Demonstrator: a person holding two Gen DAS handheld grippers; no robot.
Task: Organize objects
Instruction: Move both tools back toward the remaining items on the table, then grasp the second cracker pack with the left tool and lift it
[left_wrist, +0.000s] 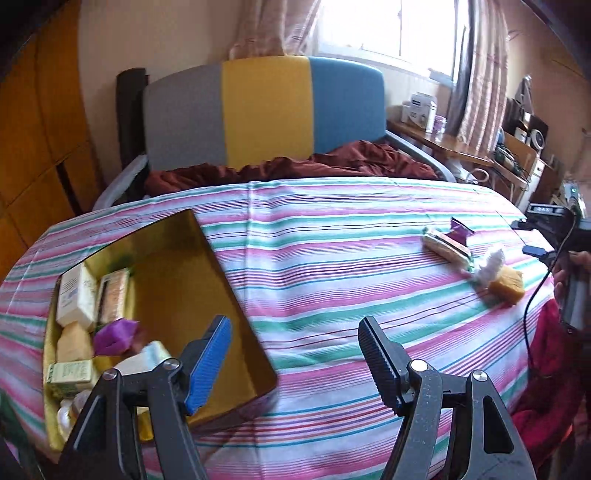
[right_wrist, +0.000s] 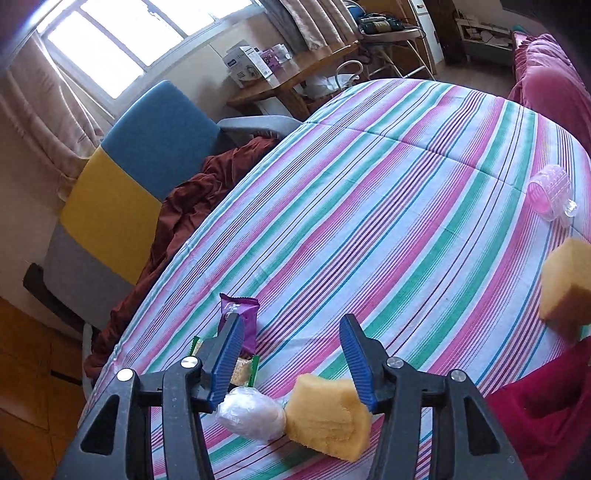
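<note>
Right gripper: nearest the lens in the right wrist view, lower centre; jaws apart, nothing clamped.
Sponge: yellow block, lower centre of the right wrist view, lying on the striped cloth between the blue pads; its right edge sits at the right pad, but contact cannot be confirmed.
White pack: clear-wrapped, touching the sponge on its left side.
Left gripper: lower centre of the left wrist view; jaws apart and empty, above bare cloth just right of the box.
Box: gold tray, left of the left wrist view; holds several packs and a sponge along its left side, with the right half bare.
Step in hand: judged as pick-up of the sponge by the right gripper, for transfer to the box.
Next move: close the pads squarely on the sponge alone, keeping the white pack clear, then lift and carry toward the box. The sponge is soft, so expect it to compress under the pads.
Count, loose on cloth: sponges, two, the second at the right edge; white pack, one; purple packet, one; green-edged biscuit pack, one; pink roller, one, at upper right.
Count, in box: not exact; items overlap and blur.
</note>
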